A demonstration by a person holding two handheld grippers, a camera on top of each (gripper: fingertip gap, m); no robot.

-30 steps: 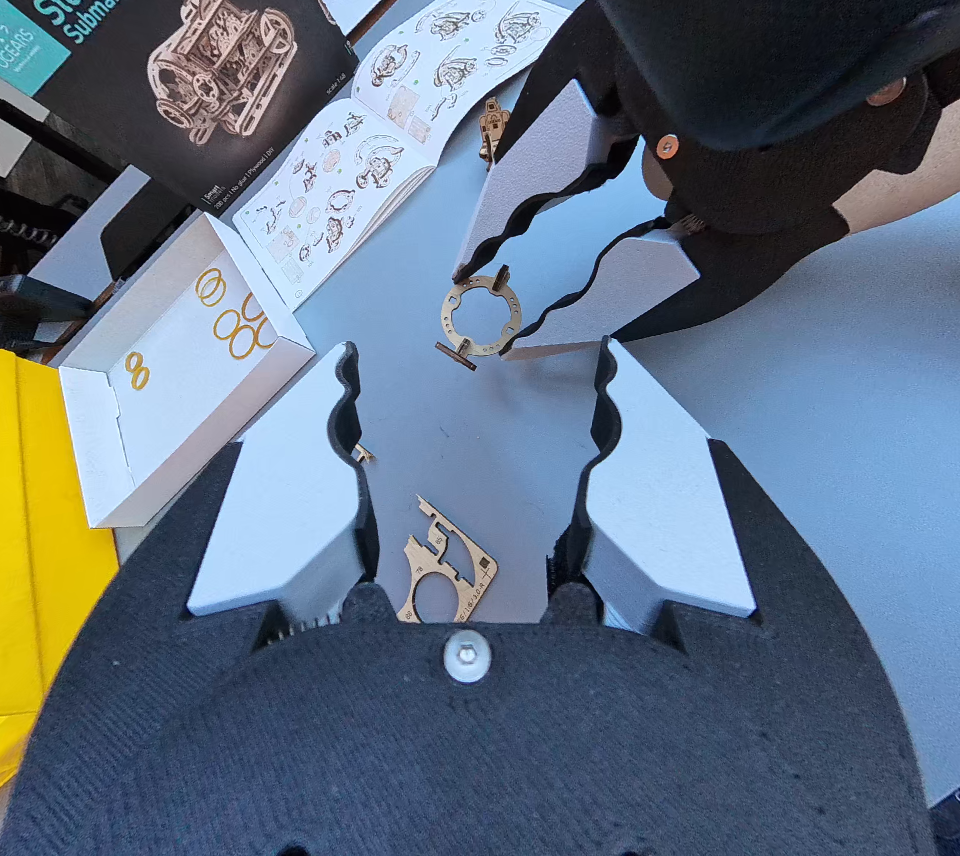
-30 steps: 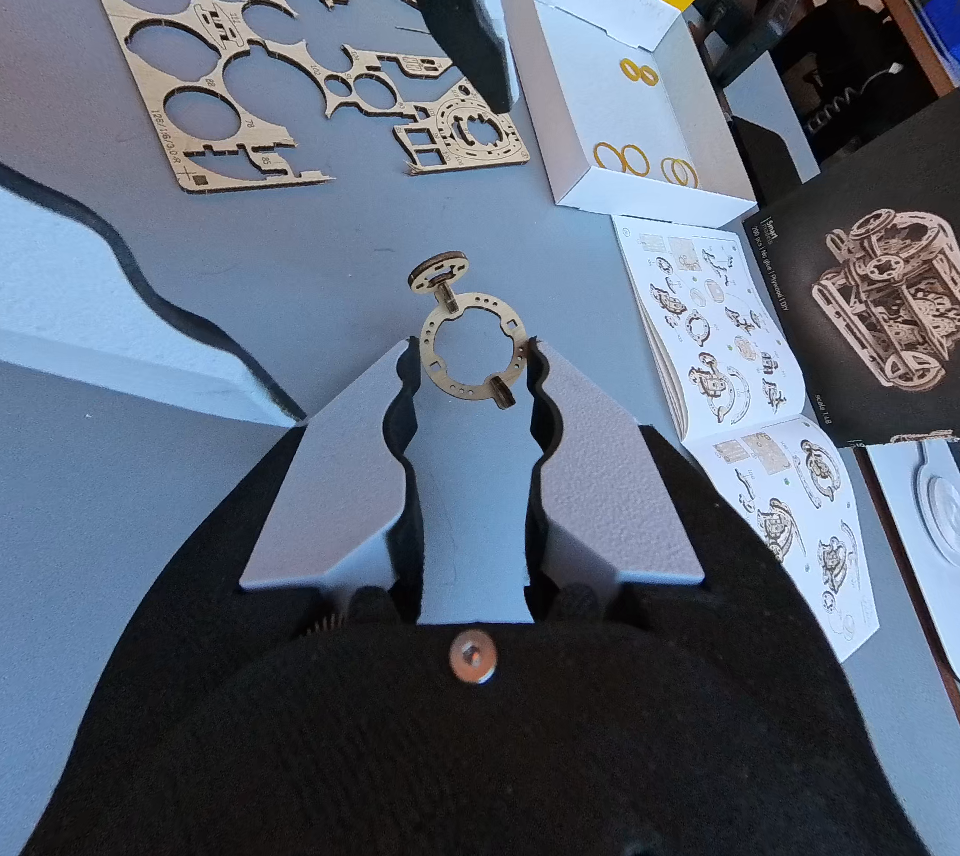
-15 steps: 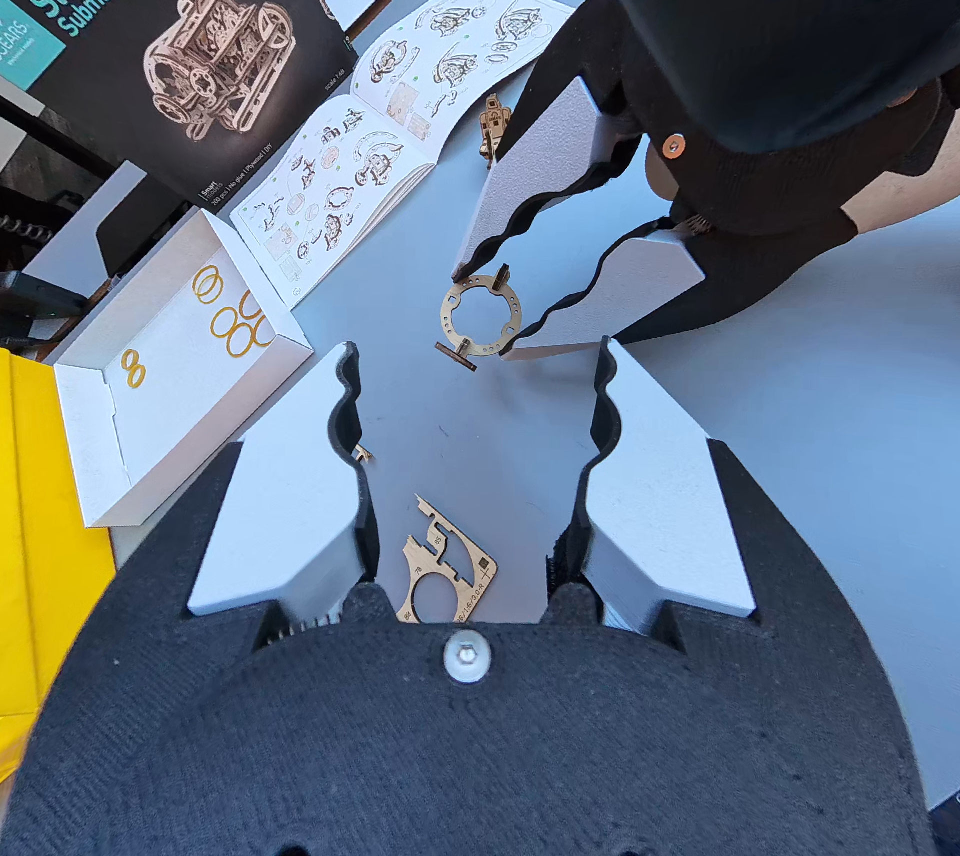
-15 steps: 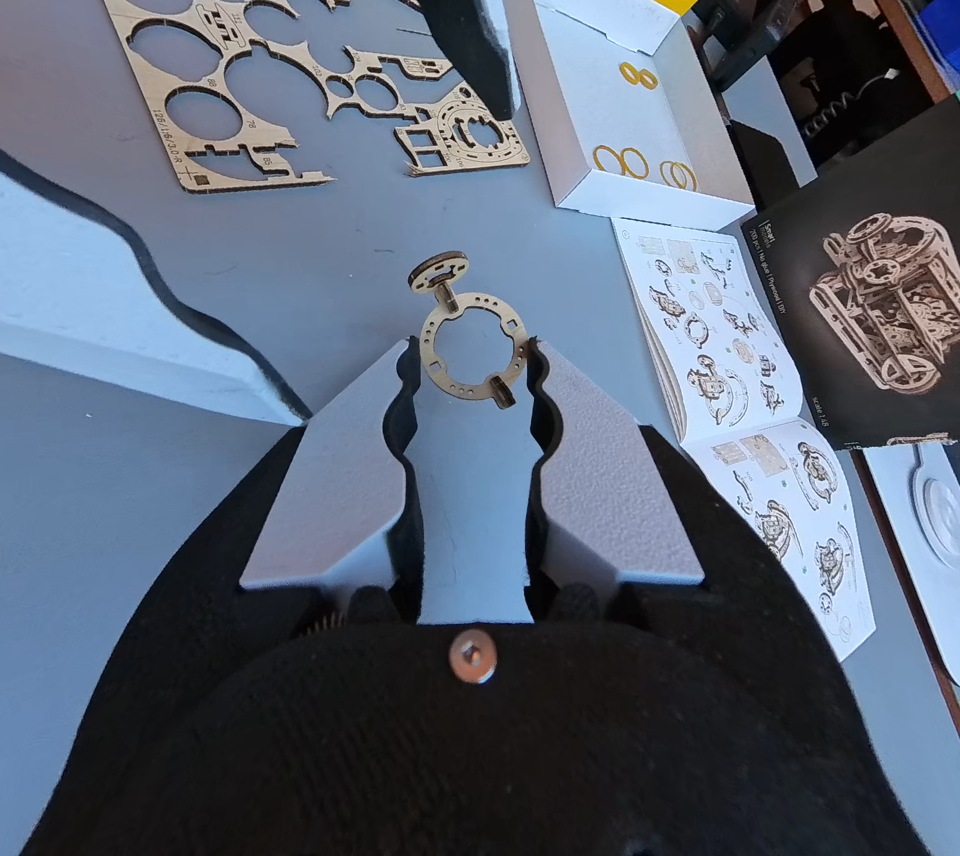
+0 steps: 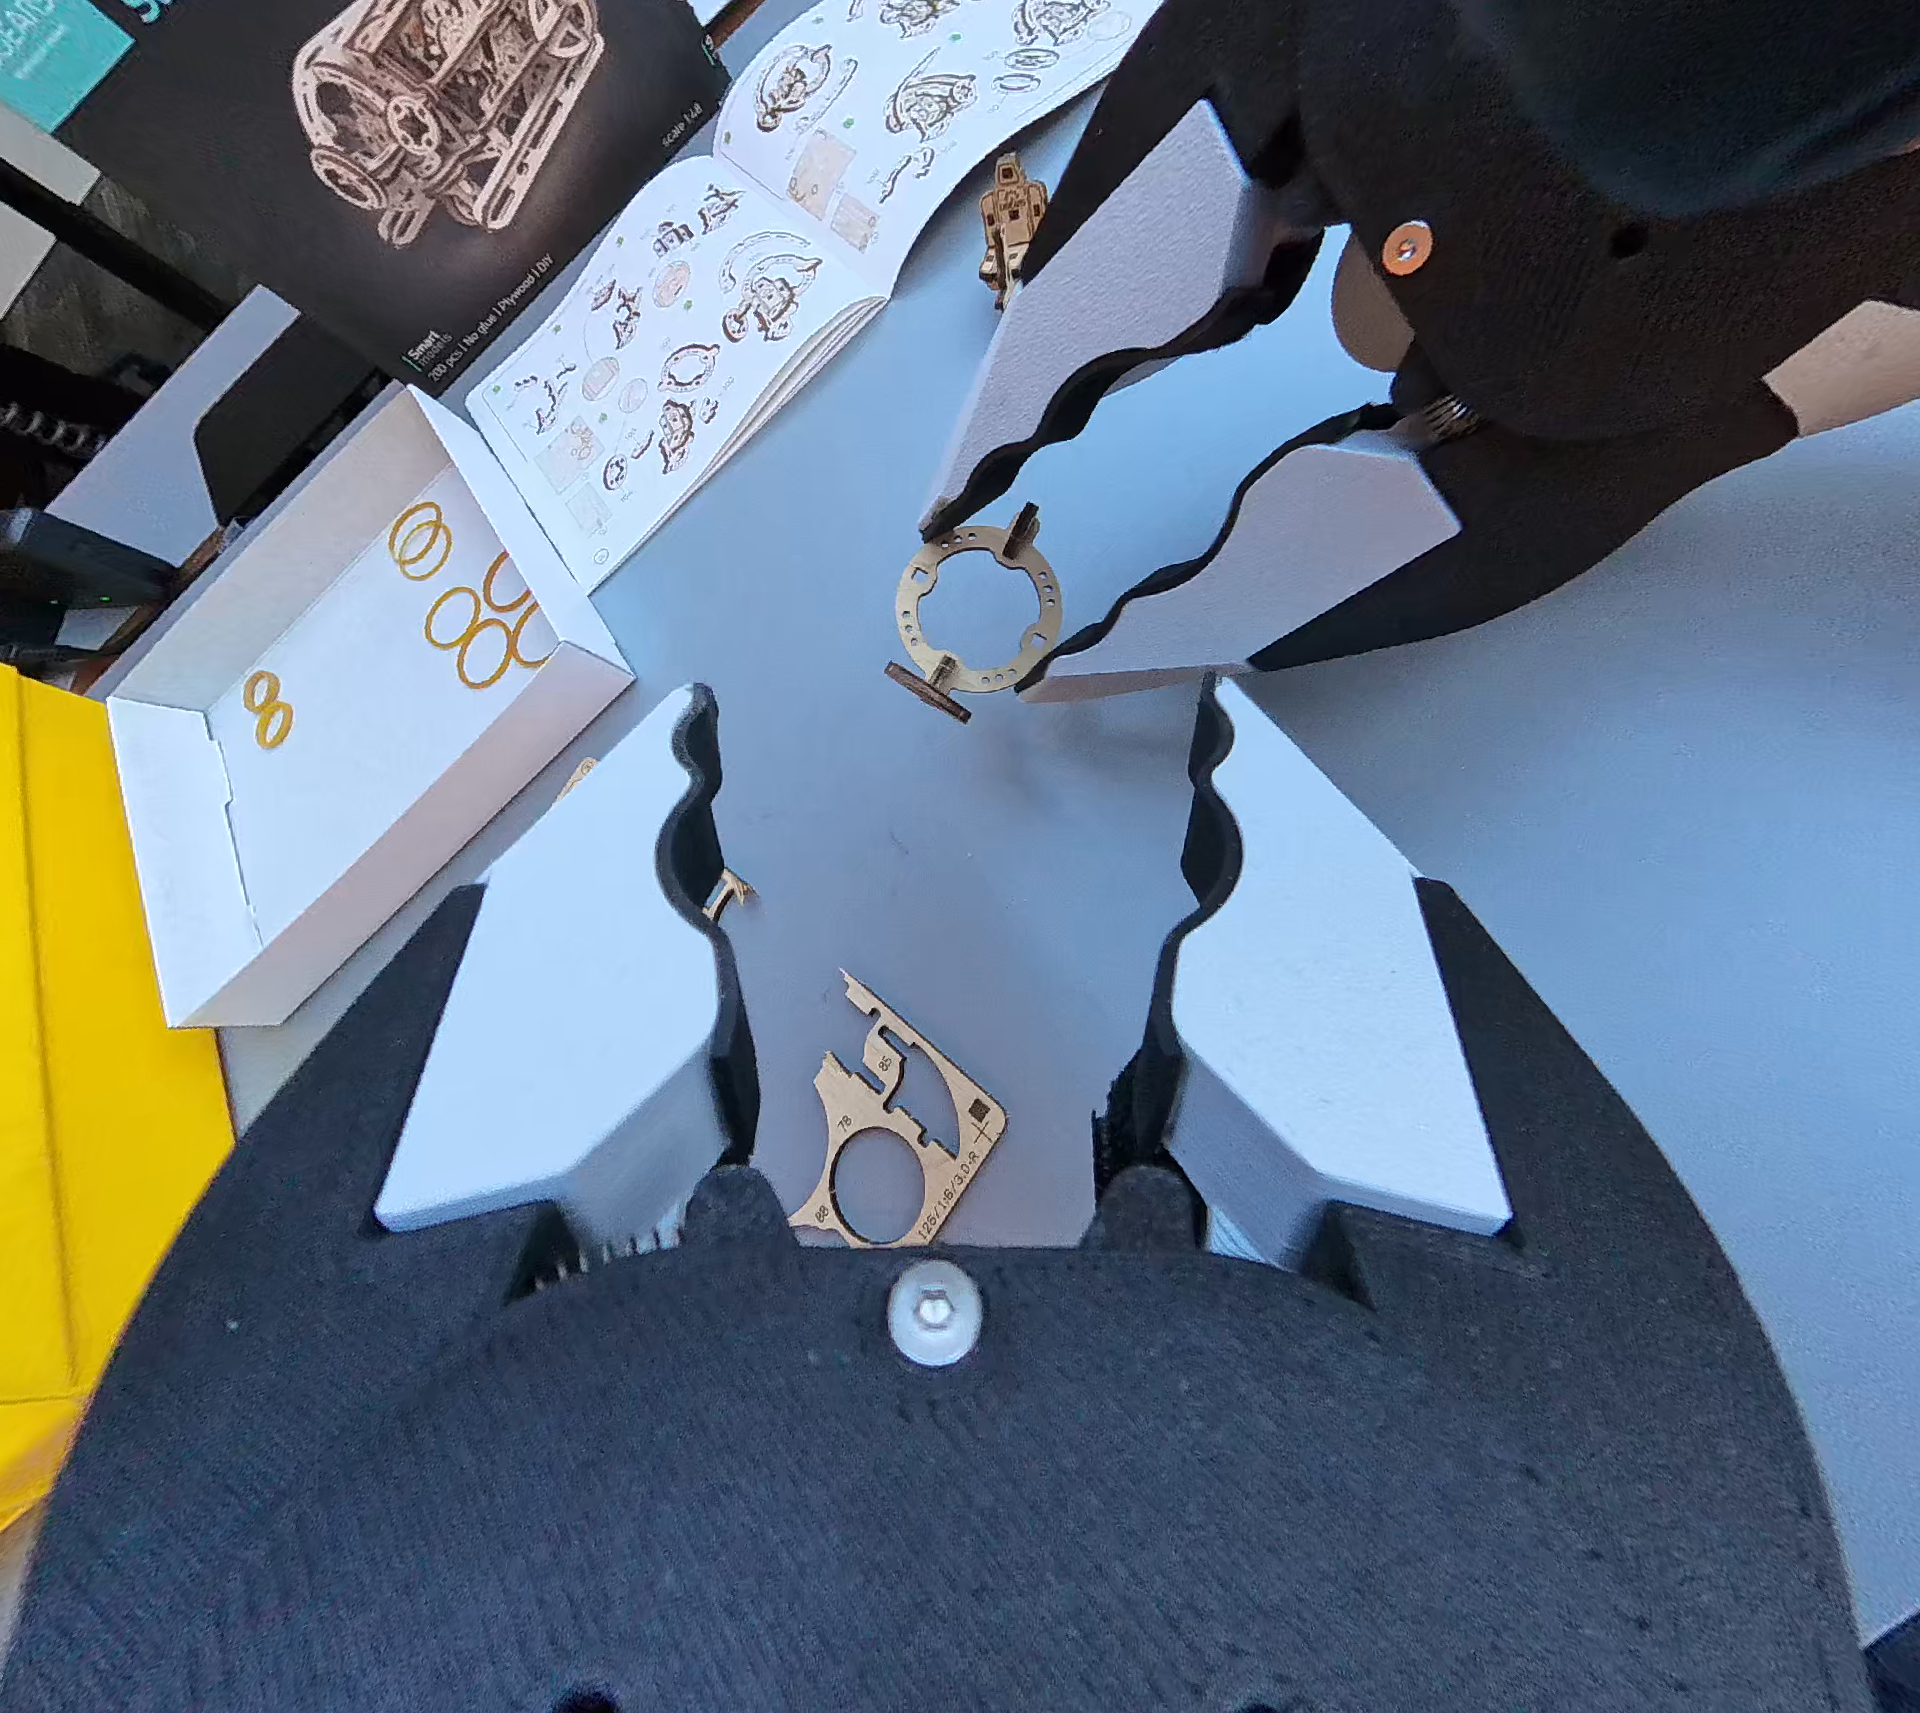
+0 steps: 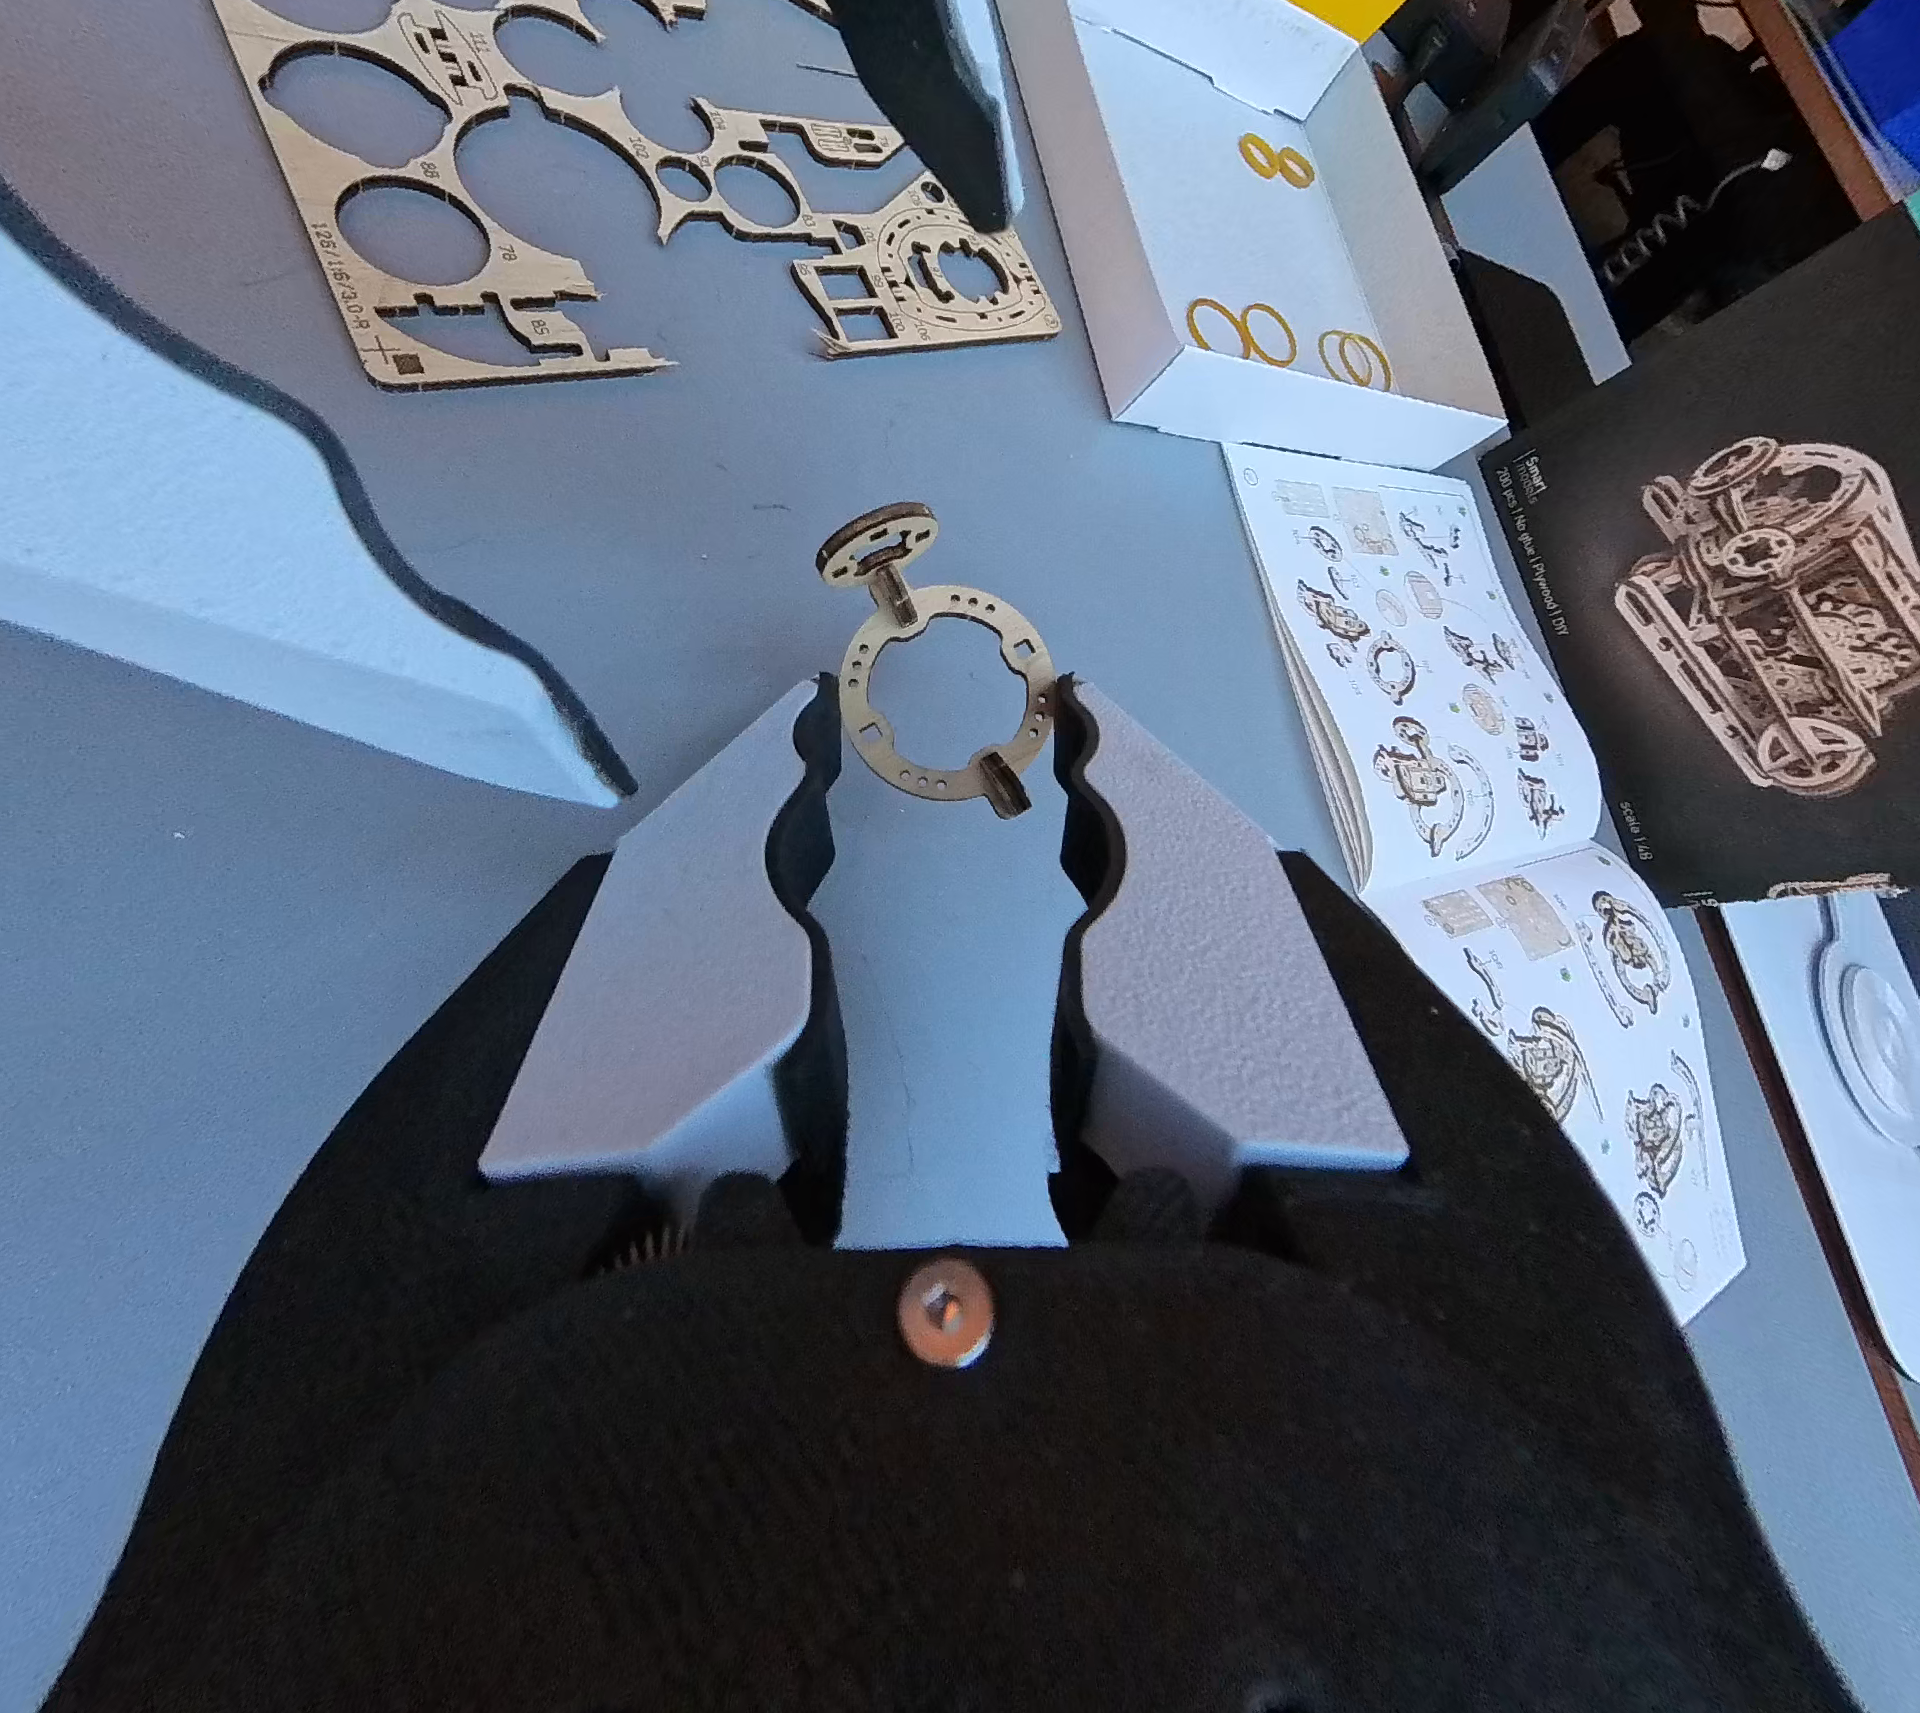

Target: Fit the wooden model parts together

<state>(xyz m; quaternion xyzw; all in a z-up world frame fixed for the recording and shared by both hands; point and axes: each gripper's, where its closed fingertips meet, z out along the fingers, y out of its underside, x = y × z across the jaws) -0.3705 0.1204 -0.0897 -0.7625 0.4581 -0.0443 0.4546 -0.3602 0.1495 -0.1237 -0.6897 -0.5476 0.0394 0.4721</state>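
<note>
Right fingers (image 6: 826, 733) pinch wooden ring (image 6: 943, 709) at tips; left fingers (image 5: 582, 936) spread, empty.

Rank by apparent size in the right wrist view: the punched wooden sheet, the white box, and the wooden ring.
1. punched wooden sheet
2. white box, somewhat smaller looking
3. wooden ring, clearly smallest though nearest the camera

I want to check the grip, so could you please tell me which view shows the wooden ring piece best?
The right wrist view: the wooden ring piece sits centred, pinched by its edges in the right claw, its round knob showing. The left wrist view shows the same ring farther off, with the left claw open below it.
</note>
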